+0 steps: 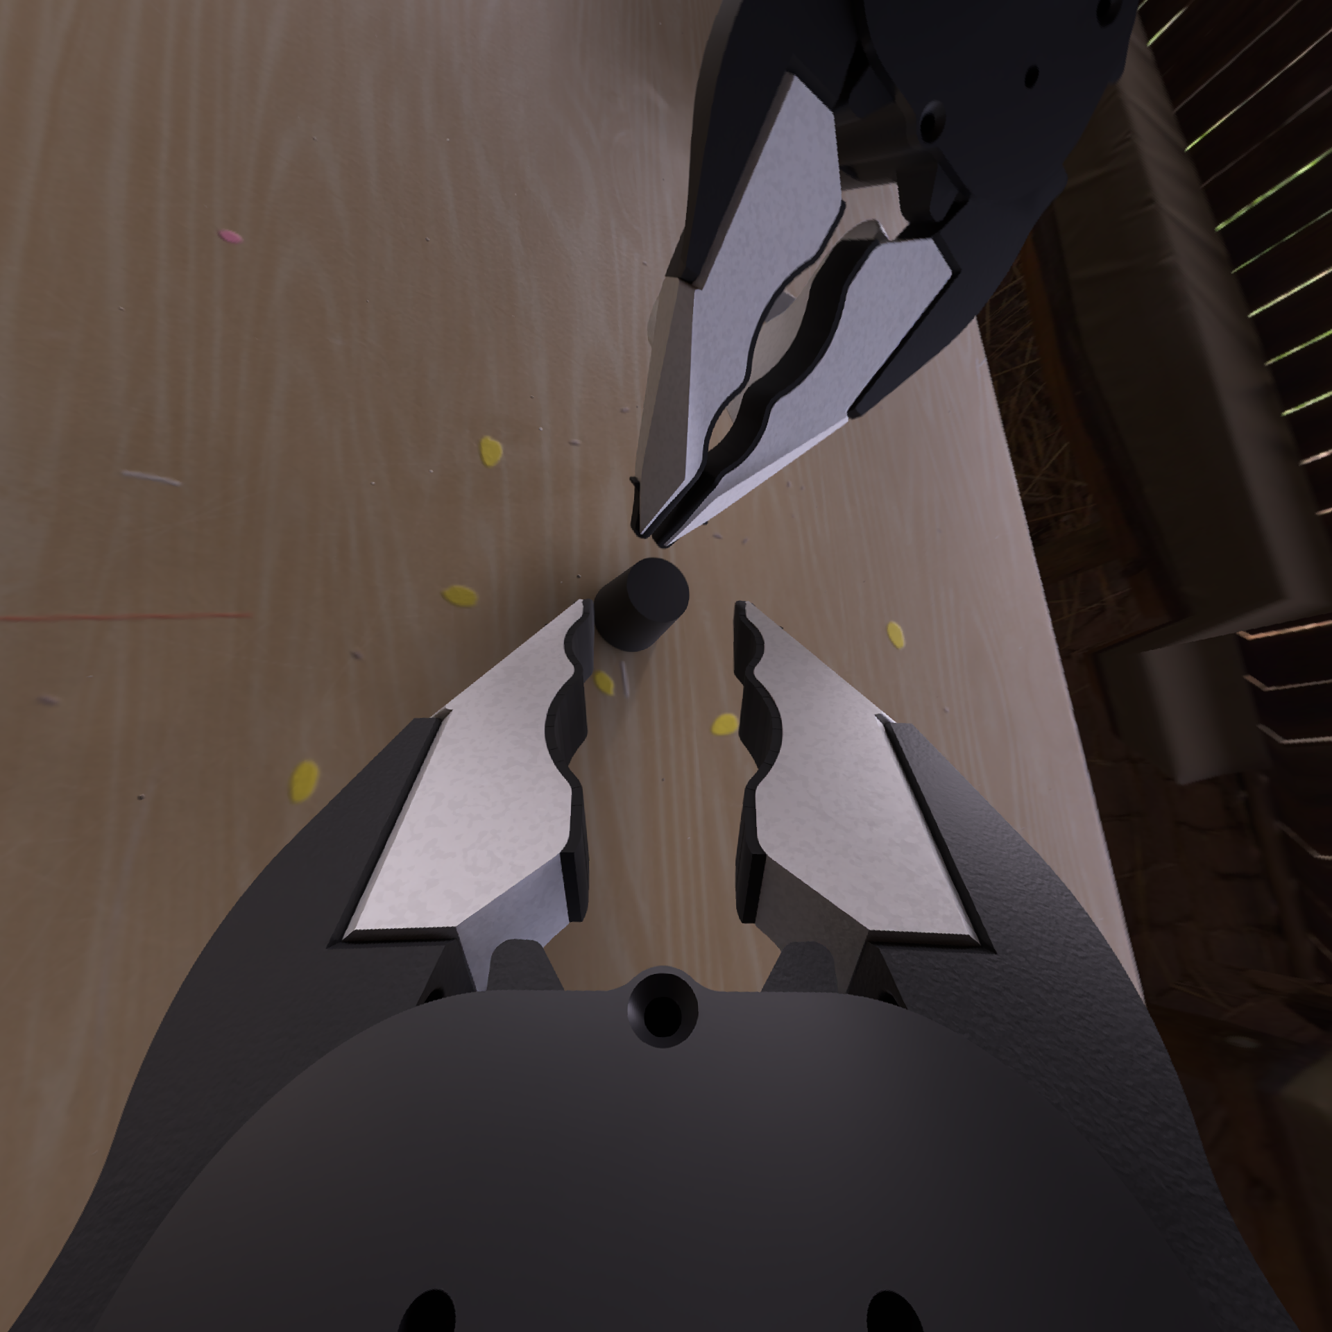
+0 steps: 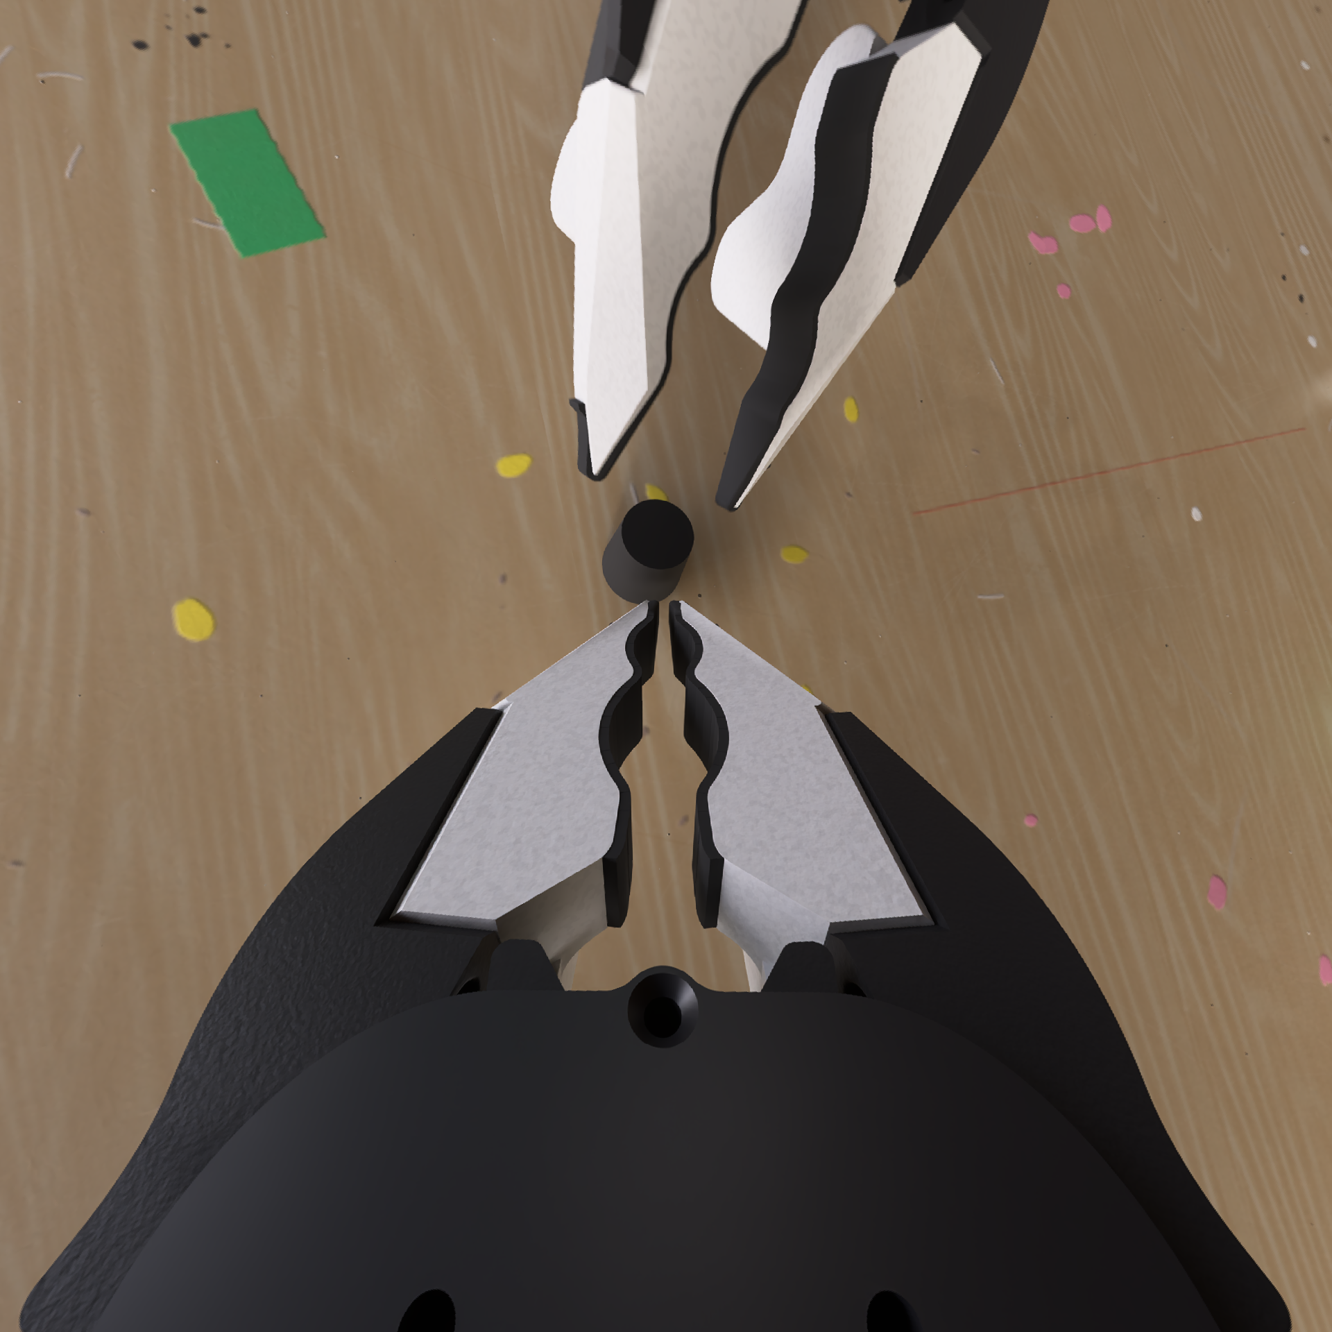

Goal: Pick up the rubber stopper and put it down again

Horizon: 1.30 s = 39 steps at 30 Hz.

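The rubber stopper (image 1: 641,604) is a short black cylinder standing on the wooden table; it also shows in the right wrist view (image 2: 651,549). My left gripper (image 1: 663,613) is open and empty, its fingertips just short of the stopper, the left one close beside it. It shows from the front in the right wrist view (image 2: 659,486). My right gripper (image 2: 664,609) is shut and empty, its tips just before the stopper. In the left wrist view it (image 1: 652,532) points down at the stopper from the far side.
The wooden table (image 1: 288,288) carries small yellow (image 1: 460,595) and pink flecks. A green rectangular patch (image 2: 246,181) lies flat at the far left in the right wrist view. The table's edge (image 1: 1067,649) runs along the right, with dark surroundings beyond.
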### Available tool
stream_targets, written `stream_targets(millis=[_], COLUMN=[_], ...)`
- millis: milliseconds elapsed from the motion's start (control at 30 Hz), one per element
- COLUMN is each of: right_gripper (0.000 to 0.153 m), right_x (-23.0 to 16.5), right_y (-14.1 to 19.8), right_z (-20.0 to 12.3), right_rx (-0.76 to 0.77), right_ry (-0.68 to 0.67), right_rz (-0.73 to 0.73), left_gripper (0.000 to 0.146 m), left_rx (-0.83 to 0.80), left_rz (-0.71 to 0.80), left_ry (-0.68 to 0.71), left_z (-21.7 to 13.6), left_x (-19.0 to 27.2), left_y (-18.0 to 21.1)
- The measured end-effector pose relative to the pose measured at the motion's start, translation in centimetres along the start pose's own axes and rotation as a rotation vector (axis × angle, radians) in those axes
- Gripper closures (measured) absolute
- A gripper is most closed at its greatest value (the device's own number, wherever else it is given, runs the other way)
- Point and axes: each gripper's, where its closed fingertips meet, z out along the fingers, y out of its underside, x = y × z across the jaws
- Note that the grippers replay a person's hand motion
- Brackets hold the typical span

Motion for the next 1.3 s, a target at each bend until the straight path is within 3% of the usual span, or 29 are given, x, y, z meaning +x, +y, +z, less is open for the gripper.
stream_targets(millis=[267,567,1300], right_gripper=[0.15,0.15,0.15], right_x=[-0.1,0.0,0.6], right_y=[0.1,0.2,-0.5], right_z=[0.2,0.4,-0.9], right_rx=[0.003,0.0,0.048], right_ry=[-0.009,-0.01,0.001], right_rz=[-0.002,-0.004,0.035], left_gripper=[0.087,0.12,0.121], left_rx=[-0.035,-0.057,0.036], left_rz=[0.128,0.212,0.267], left_ry=[-0.065,-0.134,-0.162], left_z=[2.1,2.6,1.2], left_x=[0.0,-0.6,-0.1], left_y=[0.7,0.9,-0.4])
